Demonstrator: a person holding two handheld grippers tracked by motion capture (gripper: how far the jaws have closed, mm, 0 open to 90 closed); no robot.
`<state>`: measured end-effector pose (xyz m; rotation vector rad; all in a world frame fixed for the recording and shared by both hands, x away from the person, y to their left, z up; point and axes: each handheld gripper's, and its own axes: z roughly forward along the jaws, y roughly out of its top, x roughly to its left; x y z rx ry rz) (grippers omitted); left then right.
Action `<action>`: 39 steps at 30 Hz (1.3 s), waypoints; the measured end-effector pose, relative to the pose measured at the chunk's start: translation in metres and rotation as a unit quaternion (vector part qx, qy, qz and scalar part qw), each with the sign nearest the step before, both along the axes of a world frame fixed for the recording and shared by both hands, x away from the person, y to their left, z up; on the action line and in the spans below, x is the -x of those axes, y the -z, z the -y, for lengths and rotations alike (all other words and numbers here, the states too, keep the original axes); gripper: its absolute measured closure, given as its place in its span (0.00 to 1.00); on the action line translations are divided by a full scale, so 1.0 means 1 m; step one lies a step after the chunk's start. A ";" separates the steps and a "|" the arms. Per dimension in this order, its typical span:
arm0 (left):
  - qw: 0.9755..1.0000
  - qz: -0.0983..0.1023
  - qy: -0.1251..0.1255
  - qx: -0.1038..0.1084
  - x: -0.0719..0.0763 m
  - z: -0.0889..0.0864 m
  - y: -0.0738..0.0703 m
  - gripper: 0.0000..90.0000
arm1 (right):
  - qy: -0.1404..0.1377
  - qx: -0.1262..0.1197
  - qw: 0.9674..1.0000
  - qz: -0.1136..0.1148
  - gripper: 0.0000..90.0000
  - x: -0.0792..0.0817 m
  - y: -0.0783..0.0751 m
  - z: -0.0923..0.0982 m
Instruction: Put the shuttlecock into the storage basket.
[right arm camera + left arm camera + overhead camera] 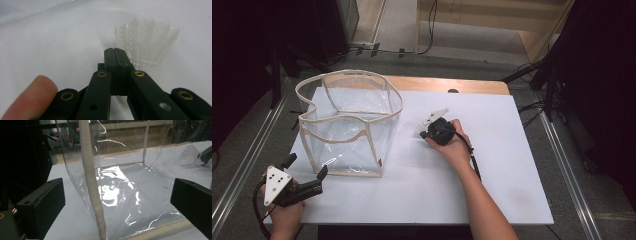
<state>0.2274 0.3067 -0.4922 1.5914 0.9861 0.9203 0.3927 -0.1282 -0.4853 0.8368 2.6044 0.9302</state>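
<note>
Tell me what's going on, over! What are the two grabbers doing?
Left gripper open, by clear plastic bag. Right gripper shut; white feathered shuttlecock just behind its jaws, grip unclear. Nothing between it and the bag.

Bright overhead light on the white counter (492, 165), dark surroundings; glare on the clear bag (117, 192); near fingertip (30, 97) blurred.

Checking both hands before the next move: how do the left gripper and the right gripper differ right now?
The left gripper has its jaws spread wide with nothing between them; the right gripper has its jaws pressed together. The left one sits at the near corner of the clear plastic bag with beige trim; the right one is mid-table beside a white feathered shuttlecock. Both are black and hand-held.
</note>
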 end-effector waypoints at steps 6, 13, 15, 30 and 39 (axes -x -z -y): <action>1.000 0.000 0.000 0.000 0.000 0.000 0.000 0.00 | 0.008 -0.012 1.000 -0.006 0.98 -0.001 -0.002 0.008; 1.000 0.000 0.000 -0.001 0.000 0.000 0.000 0.00 | 0.009 -0.036 0.999 -0.002 0.81 0.010 -0.019 0.017; 1.000 0.000 0.000 -0.001 0.000 0.000 0.000 0.00 | 0.020 -0.042 0.999 0.001 0.73 0.014 -0.025 0.022; 1.000 -0.001 -0.002 -0.001 0.000 0.001 0.000 0.00 | 0.112 -0.002 0.994 0.007 0.00 0.015 -0.034 0.048; 1.000 -0.002 -0.003 0.001 0.000 0.000 0.000 0.00 | 0.110 0.003 0.993 -0.036 0.00 0.006 -0.022 0.042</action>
